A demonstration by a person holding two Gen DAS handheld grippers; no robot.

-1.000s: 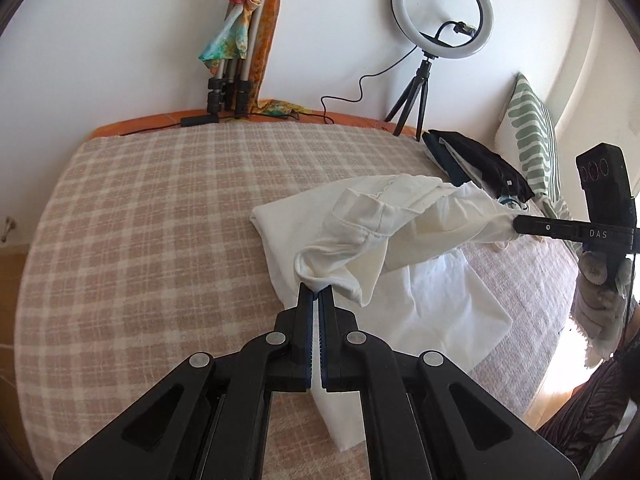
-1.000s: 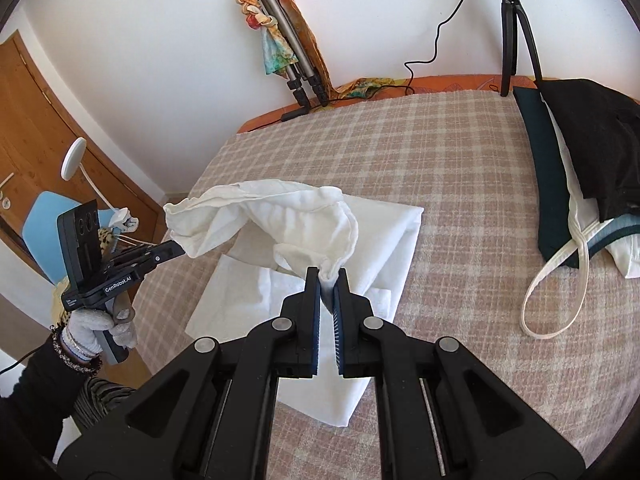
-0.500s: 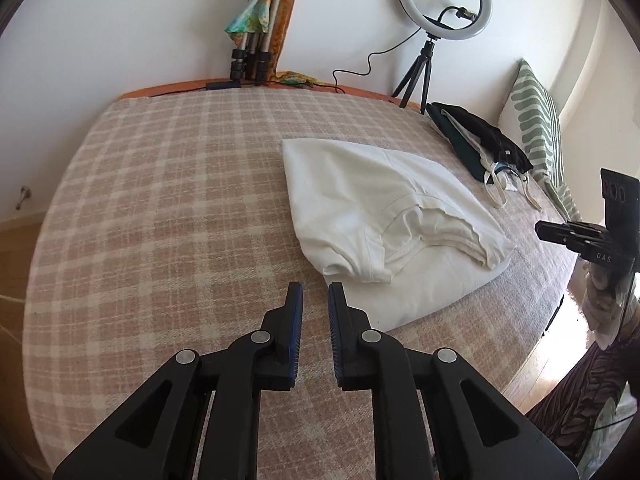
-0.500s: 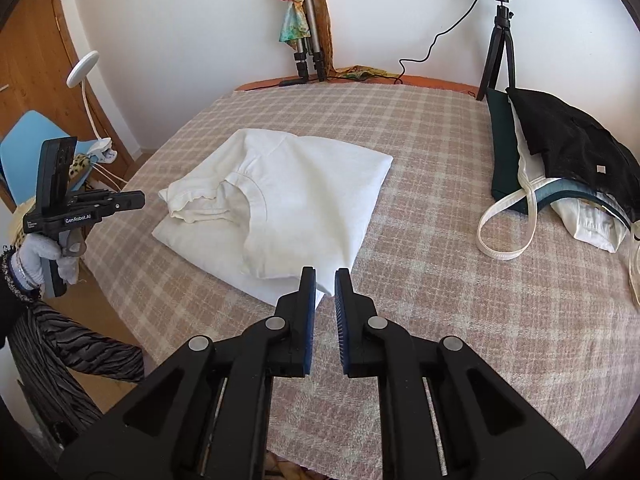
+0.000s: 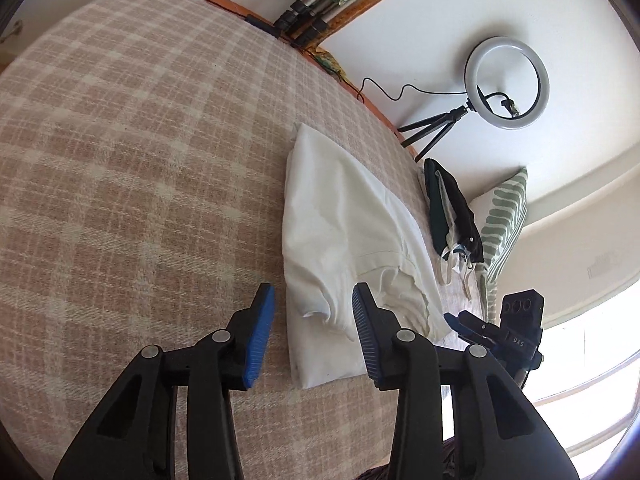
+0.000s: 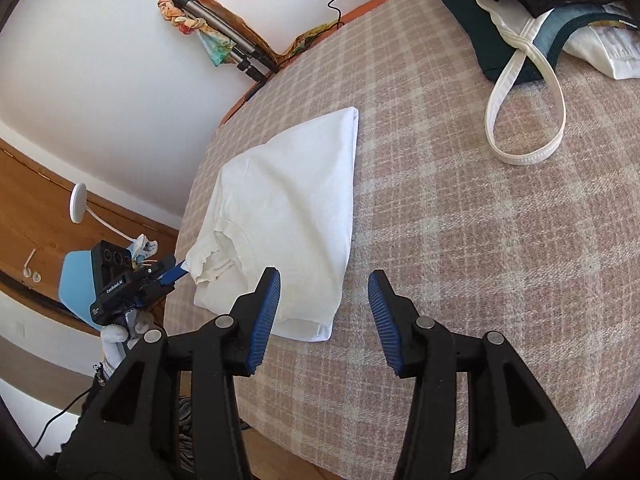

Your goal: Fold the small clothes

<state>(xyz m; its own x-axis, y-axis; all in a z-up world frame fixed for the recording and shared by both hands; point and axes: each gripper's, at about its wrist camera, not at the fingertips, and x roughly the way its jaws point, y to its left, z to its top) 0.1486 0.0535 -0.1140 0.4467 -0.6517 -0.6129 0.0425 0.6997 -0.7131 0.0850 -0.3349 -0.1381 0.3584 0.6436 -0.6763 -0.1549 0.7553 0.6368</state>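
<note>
A white T-shirt (image 5: 340, 220) lies folded on the checked bed cover (image 5: 140, 160), its neckline and a sleeve bunched at the near end. My left gripper (image 5: 313, 300) hovers over that sleeve corner. Its jaws are opening and the blue pads press on nothing. My right gripper (image 6: 324, 284) hangs over the near right corner of the shirt (image 6: 288, 208). It is also opening and holds nothing. Each gripper shows in the other's view at the shirt's near edge: the right gripper (image 5: 454, 320) and the left gripper (image 6: 176, 274).
A pile of dark clothes (image 5: 452, 208) with a white strap loop (image 6: 524, 120) lies at the bed's far side beside a striped pillow (image 5: 504, 220). A ring light (image 5: 506, 84) and folded tripods (image 5: 320, 12) stand by the wall. A wooden door (image 6: 40, 200) is beyond the bed edge.
A second ago both grippers held the shirt up. Both have let go, and it now lies folded on the bed. Both jaws stand wider, and both views have rolled and dropped lower.
</note>
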